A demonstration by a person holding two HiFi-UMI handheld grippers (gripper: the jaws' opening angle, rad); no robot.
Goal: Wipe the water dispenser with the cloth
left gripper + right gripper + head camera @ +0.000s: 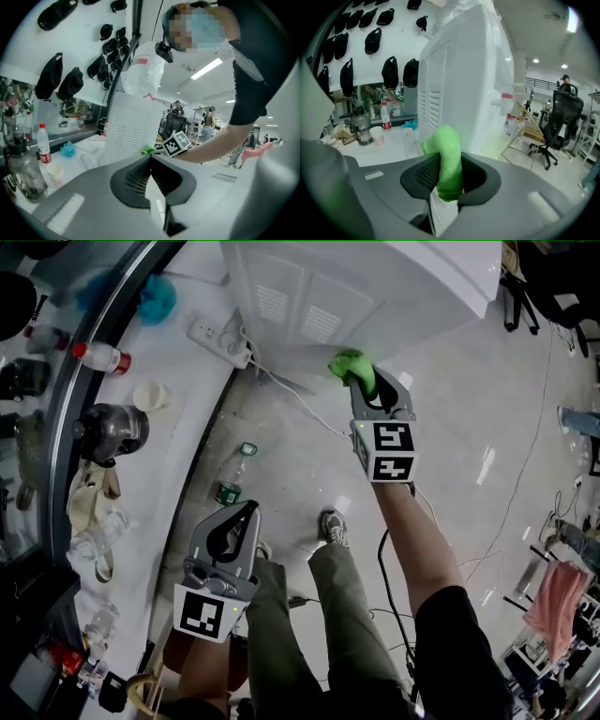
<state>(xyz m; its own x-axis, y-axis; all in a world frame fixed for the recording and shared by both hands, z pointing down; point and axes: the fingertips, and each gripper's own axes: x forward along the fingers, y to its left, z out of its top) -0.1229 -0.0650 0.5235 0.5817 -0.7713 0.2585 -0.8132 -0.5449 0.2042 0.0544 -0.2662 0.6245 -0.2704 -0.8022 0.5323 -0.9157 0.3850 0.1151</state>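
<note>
The green cloth is standing up from between the right gripper's jaws, which are pinching it. Its long axis is running along the jaws, and its free end is curling over to the left, toward the white dispenser. In the head view the cloth is poking past the right gripper at the dispenser's lower corner; whether it is touching the panel is hard to tell. The cloth's lower end is hiding inside the jaws, and the dispenser's top is cut off by the frame. The left gripper is hanging well back, near the person's leg, its jaws pressed together on nothing.
</note>
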